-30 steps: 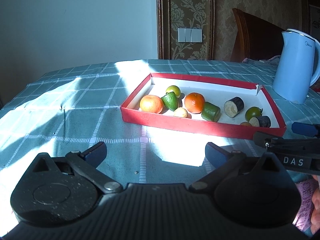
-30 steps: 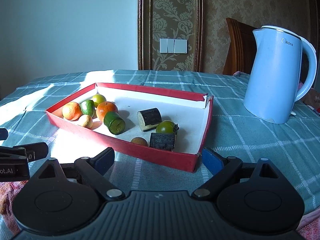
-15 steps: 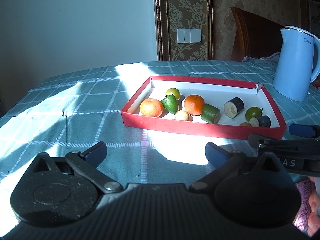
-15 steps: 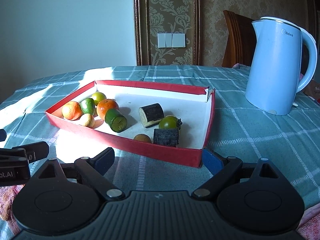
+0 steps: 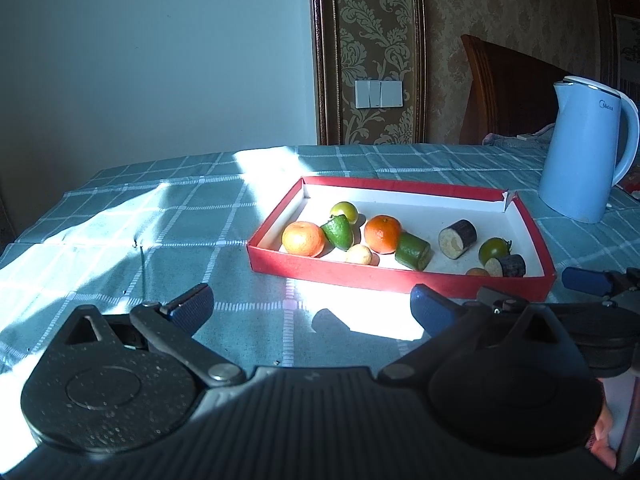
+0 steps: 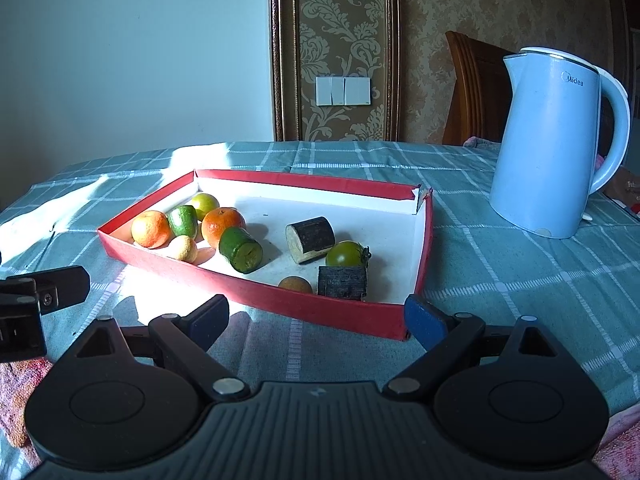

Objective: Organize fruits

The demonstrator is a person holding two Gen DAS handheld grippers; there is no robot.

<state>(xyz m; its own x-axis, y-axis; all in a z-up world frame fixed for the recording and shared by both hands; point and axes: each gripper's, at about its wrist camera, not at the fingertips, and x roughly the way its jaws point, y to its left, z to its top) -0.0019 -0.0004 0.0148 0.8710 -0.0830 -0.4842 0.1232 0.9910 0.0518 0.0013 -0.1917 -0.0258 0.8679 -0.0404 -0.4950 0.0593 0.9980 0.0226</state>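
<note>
A shallow red tray (image 5: 384, 276) (image 6: 280, 300) with a white floor lies on the checked tablecloth. In it are two oranges (image 5: 303, 238) (image 5: 382, 233), a cut avocado (image 5: 338, 231), a lime (image 5: 345, 211), a small yellow fruit (image 5: 359, 254), a green cylinder piece (image 6: 241, 249), two dark cut pieces (image 6: 310, 238) (image 6: 342, 282), a green tomato (image 6: 346, 253) and a small brown fruit (image 6: 295, 283). My left gripper (image 5: 310, 306) stands open before the tray's near wall, holding nothing. My right gripper (image 6: 316, 320) is open too, in front of the tray's near right corner.
A light blue electric kettle (image 6: 556, 144) stands right of the tray. A wooden chair back (image 5: 504, 92) rises behind the table. Bright sunlight falls across the teal cloth (image 5: 160, 232) on the left. Part of a hand (image 5: 604, 436) shows at the lower right of the left wrist view.
Both grippers have tilted up and pulled back a little, so the tray sits lower and slightly farther in each view. The fruit has not moved.
</note>
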